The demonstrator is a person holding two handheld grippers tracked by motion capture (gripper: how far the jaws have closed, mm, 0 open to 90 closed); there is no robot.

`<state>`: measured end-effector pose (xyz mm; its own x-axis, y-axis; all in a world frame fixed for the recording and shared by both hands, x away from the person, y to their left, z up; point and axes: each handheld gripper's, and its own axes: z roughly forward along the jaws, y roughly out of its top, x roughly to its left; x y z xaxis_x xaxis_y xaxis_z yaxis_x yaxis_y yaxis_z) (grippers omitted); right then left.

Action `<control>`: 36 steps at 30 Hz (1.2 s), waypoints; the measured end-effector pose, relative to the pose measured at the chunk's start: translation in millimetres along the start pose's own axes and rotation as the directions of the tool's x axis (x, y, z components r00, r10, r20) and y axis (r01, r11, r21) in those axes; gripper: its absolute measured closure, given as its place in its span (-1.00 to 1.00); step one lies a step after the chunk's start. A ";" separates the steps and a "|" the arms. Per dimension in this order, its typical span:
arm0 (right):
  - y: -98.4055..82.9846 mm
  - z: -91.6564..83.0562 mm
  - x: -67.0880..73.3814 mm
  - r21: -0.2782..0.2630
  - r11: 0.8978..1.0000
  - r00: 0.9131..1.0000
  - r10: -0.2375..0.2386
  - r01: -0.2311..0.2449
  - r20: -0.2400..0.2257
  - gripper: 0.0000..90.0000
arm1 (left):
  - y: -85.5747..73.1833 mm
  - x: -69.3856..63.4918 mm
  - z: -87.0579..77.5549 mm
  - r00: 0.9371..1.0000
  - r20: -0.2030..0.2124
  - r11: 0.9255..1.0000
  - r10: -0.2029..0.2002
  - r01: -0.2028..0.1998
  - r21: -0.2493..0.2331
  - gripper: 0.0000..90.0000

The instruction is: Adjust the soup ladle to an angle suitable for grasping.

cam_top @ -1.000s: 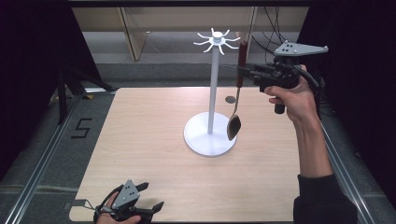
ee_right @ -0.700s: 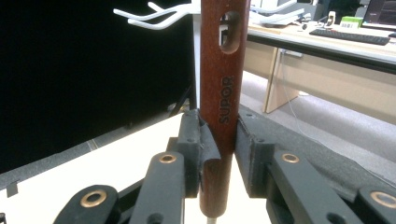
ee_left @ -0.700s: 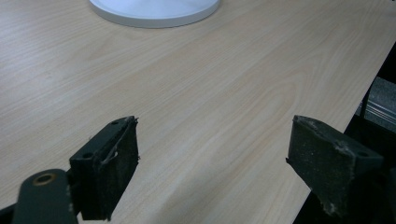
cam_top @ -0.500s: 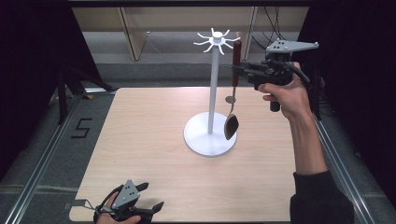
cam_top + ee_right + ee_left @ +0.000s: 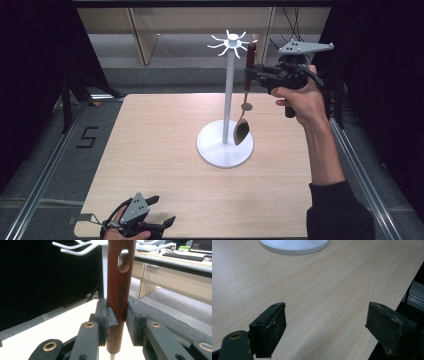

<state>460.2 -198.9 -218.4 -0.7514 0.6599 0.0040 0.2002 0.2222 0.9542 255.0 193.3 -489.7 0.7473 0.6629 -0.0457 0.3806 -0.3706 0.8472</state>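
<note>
A spoon (image 5: pixel 242 131) with a dark wooden handle (image 5: pixel 120 287) hangs upright, bowl down, just above the stand's round base (image 5: pixel 215 152). My right gripper (image 5: pixel 248 75) is shut on the handle, up beside the white stand's pole (image 5: pixel 229 95). The handle's top, with its hanging hole, sits just right of the white hooks (image 5: pixel 229 43). In the right gripper view, the right gripper (image 5: pixel 117 320) pinches the handle from both sides below the hooks (image 5: pixel 75 250). My left gripper (image 5: pixel 161 210) rests at the table's near left edge. In its own view the left gripper (image 5: pixel 325 327) stands open over bare wood.
The wooden table (image 5: pixel 150 145) has the stand right of centre. Metal rails run along both sides, with a "5" marking (image 5: pixel 85 137) on the floor at left. Wooden shelving stands behind, and a desk with a keyboard (image 5: pixel 185 257) is farther off.
My right gripper has carried the spoon a little to the left, closer to the stand's pole and hooks. The left gripper has stayed still.
</note>
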 end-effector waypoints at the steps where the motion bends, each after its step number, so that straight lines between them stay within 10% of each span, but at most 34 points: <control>1: -0.4 1.0 0.5 -0.005 1.000 1.000 0.007 -0.007 -0.001 0.63 | 0.1 0.2 0.1 1.000 -0.001 1.000 0.004 -0.004 0.000 -0.66; 19: -22.2 -25.4 0.2 -0.021 0.999 0.999 0.033 -0.033 -0.013 -0.02 | -1.2 -2.8 1.8 0.999 0.002 0.999 -0.038 0.038 0.001 -0.66; 36: -73.1 -36.9 13.3 0.015 0.999 0.999 0.030 -0.030 0.012 -0.13 | -0.9 -0.7 1.7 1.000 -0.001 1.000 -0.006 0.006 0.002 -0.65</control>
<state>412.3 -232.9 -277.1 -0.7373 0.6749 0.0288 0.2322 0.2132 0.9490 255.1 192.0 -491.3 0.7446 0.6656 -0.0508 0.3862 -0.3675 0.8461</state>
